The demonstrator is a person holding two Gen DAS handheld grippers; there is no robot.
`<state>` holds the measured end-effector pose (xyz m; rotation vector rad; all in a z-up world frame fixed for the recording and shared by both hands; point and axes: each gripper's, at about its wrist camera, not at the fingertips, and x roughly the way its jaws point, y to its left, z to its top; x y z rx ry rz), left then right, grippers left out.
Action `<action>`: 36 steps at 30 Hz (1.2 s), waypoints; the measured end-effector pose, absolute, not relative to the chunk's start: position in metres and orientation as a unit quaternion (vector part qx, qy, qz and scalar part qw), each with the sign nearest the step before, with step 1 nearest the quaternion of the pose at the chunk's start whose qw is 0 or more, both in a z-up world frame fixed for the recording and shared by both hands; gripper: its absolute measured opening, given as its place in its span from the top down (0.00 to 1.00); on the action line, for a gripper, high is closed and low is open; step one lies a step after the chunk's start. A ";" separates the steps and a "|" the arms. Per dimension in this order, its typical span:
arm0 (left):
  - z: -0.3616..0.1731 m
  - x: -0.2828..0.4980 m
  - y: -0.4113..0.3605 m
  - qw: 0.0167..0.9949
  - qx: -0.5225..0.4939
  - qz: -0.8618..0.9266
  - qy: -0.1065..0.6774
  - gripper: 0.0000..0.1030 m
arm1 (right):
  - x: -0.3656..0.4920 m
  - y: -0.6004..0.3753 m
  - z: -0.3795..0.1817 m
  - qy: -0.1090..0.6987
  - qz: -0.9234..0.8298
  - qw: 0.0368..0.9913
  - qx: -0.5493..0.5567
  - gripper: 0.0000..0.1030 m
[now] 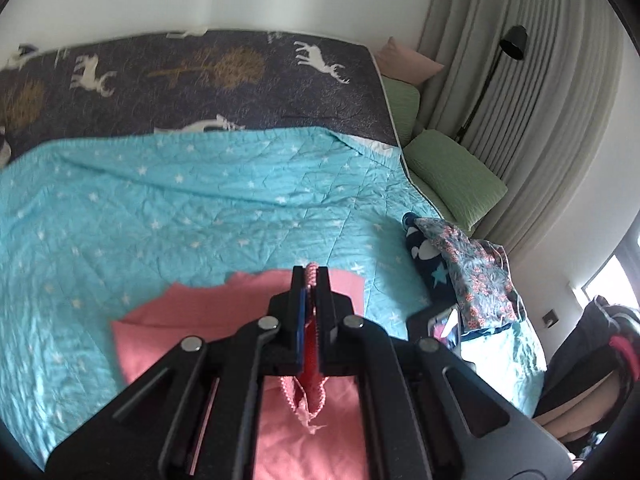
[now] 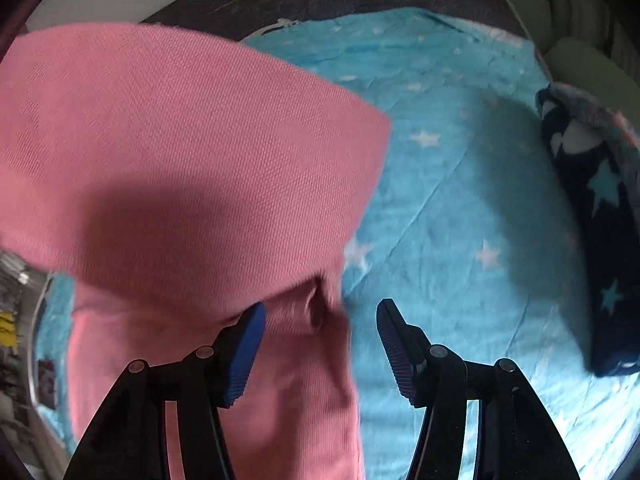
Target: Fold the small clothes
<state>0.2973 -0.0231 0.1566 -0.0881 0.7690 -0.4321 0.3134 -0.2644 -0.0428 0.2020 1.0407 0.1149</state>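
A pink garment (image 1: 188, 316) lies on the turquoise star-print quilt (image 1: 168, 208). My left gripper (image 1: 311, 276) is shut on a pinched fold of its knitted hem, and a scalloped pink edge hangs down below the fingers. In the right wrist view a lifted flap of the same pink garment (image 2: 180, 152) fills the upper left, with more of it lying underneath. My right gripper (image 2: 322, 314) stands open just above the cloth's right edge. The blue pads (image 2: 248, 344) press on nothing.
A pile of folded clothes (image 1: 472, 272), floral on navy with stars, sits at the quilt's right edge; the same pile (image 2: 592, 216) shows at right. Green pillows (image 1: 456, 176), a curtain and a black floor lamp (image 1: 512, 44) stand beyond. A dark deer-print blanket (image 1: 200, 80) covers the far bed.
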 end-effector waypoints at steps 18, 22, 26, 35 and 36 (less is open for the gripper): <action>0.043 0.326 0.084 0.874 -0.137 -0.097 0.457 0.95 | 0.323 -0.325 -0.060 0.509 0.042 0.848 0.145 0.83; 0.000 0.336 0.111 0.853 -0.169 -0.072 0.488 0.95 | 0.326 -0.327 -0.066 0.510 0.049 0.845 0.154 0.82; -0.026 0.336 0.125 0.841 -0.191 -0.070 0.501 0.95 | 0.326 -0.327 -0.067 0.507 0.053 0.849 0.139 0.80; -0.023 0.326 0.150 0.853 -0.211 -0.057 0.475 0.58 | 0.318 -0.316 -0.062 0.508 0.047 0.856 0.077 0.71; -0.022 0.319 0.151 0.855 -0.207 -0.061 0.472 0.56 | 0.316 -0.317 -0.061 0.512 0.050 0.854 0.074 0.70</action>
